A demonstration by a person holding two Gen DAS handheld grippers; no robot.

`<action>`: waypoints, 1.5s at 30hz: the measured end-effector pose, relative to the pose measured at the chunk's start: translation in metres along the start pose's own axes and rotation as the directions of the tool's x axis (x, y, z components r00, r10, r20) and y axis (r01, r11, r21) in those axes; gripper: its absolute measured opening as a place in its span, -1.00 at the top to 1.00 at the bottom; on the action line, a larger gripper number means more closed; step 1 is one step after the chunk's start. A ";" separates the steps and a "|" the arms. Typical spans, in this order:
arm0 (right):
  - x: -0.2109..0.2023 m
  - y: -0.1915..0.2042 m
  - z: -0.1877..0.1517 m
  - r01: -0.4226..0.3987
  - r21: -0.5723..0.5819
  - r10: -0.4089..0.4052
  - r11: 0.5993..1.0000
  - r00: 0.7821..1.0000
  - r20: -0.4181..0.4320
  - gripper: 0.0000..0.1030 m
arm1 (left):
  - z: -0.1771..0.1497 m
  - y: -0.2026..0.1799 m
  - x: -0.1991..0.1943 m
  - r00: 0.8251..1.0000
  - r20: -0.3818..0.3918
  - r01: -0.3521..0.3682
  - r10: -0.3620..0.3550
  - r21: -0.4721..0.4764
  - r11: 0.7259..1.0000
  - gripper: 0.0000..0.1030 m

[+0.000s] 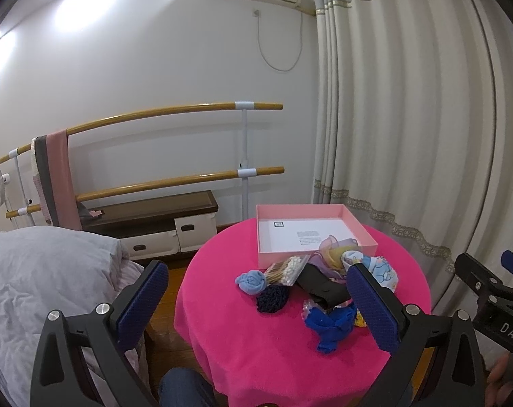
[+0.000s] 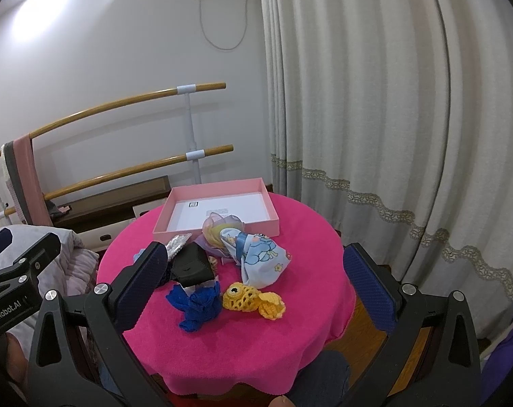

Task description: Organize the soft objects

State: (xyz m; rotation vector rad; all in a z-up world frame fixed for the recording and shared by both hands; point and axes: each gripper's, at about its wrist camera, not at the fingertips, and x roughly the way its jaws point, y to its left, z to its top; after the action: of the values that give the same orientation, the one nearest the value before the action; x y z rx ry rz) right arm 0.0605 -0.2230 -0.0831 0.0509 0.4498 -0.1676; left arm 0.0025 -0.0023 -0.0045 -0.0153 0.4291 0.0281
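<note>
A round table under a pink cloth holds an open pink box at its far side. In front of it lie soft items: a light blue rolled cloth, a dark navy knit, a bag of cotton swabs, a black pouch, a royal blue crochet piece, a yellow crochet piece, a cartoon-print cloth and a sheer pastel scarf. My left gripper and right gripper are open, empty, above the table's near side.
A bed with grey bedding is at the left. Wooden ballet bars and a low cabinet stand by the wall. Curtains hang at the right. The person's knee is at the table's near edge.
</note>
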 end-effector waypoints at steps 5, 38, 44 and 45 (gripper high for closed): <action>0.004 0.001 -0.002 -0.002 0.000 0.002 1.000 1.000 -0.008 -1.00 | -0.002 0.002 0.001 1.000 -0.002 -0.004 0.004 -0.004 1.000 -1.00; 0.109 0.003 -0.013 0.000 -0.021 -0.004 1.000 0.984 -0.180 -1.00 | -0.005 0.011 0.122 0.989 -0.142 -0.028 0.028 0.004 1.000 -1.00; 0.127 -0.002 -0.016 0.006 -0.026 -0.011 1.000 0.977 -0.211 -1.00 | -0.004 0.009 0.146 0.984 -0.179 -0.002 0.004 0.009 1.000 -1.00; 0.129 -0.002 -0.019 0.007 -0.029 -0.013 1.000 0.976 -0.218 -1.00 | -0.006 0.009 0.150 0.982 -0.190 0.005 -0.003 0.010 1.000 -1.00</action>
State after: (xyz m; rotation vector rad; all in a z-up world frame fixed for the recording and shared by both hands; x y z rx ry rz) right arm 0.1663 -0.2431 -0.1561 0.0400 0.6720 -0.1667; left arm 0.1359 0.0098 -0.0724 -0.0082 0.6204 0.0207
